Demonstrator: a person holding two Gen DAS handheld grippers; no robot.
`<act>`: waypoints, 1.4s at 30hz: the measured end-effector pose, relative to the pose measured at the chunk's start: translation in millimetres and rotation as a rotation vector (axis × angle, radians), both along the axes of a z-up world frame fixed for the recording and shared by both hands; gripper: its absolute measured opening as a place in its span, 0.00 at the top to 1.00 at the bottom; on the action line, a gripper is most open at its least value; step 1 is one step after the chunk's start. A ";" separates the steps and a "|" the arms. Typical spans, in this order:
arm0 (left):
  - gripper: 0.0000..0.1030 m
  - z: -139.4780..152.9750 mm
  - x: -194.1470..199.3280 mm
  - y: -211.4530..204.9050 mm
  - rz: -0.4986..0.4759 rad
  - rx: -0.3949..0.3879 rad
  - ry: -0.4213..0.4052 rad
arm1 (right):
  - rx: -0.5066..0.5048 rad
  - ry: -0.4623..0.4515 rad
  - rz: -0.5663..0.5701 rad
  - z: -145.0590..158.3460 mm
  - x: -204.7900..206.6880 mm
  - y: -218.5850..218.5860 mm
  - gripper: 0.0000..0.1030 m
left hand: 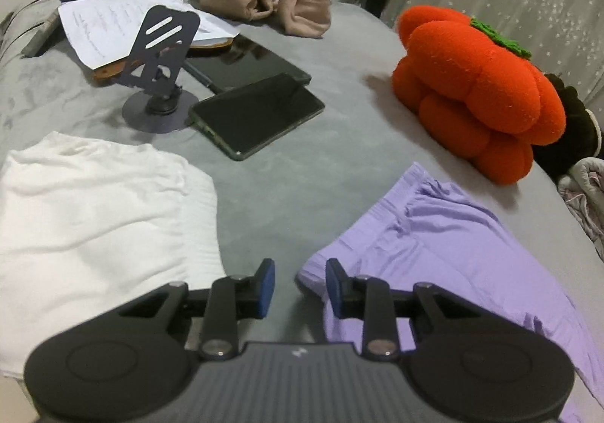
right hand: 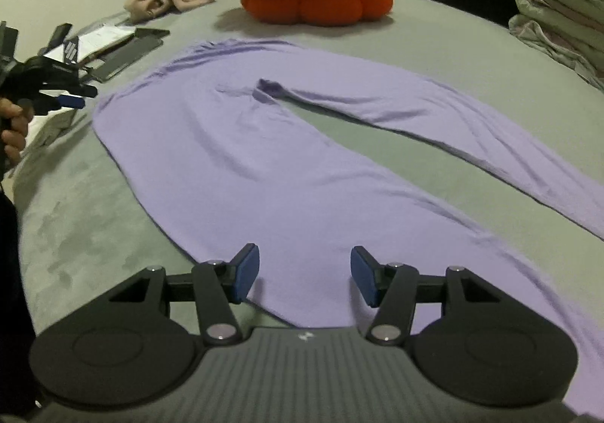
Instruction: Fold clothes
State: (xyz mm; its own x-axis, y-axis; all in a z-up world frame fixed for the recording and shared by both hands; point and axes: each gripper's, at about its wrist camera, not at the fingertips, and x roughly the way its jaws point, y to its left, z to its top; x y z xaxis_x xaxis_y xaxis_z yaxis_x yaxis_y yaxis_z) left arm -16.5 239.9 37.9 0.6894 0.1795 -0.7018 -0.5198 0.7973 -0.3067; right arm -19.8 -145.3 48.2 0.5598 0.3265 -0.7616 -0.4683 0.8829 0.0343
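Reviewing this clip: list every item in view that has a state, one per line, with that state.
Left gripper: open, empty.
Right gripper: open, empty, over the trousers.
Purple trousers: spread flat, legs apart, unfolded.
White garment: lying folded.
Beige garment: crumpled.
Phone stand: upright, empty.
Two tablets: screens dark, overlapping.
Pumpkin cushion: standing on its edge.

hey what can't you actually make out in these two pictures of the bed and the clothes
- Purple pants: leg ends cut off by the right wrist view's right edge.
- White garment: near part hidden behind the left tongs, left side cut off.
- Paper sheet: handwriting too small to read, left wrist view.
- Right tongs: open, holding nothing.
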 end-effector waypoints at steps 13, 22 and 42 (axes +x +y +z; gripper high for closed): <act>0.72 -2.7 5.5 -3.6 -0.010 0.048 0.040 | -0.085 0.010 -0.003 -8.9 0.9 8.5 0.43; 0.72 3.9 3.6 -1.7 0.006 0.043 -0.004 | -0.079 -0.016 -0.028 -5.7 1.6 6.2 0.43; 0.69 -5.5 82.1 -5.0 0.009 -0.053 0.012 | -0.018 -0.124 -0.057 0.2 31.1 11.4 0.43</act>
State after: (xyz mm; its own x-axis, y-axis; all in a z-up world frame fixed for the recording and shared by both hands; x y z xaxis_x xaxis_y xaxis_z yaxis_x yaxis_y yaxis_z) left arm 65.6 234.9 32.4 0.6793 0.1481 -0.7188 -0.5307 0.7756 -0.3417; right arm 11.2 -133.9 48.4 0.6673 0.2783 -0.6908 -0.4171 0.9081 -0.0371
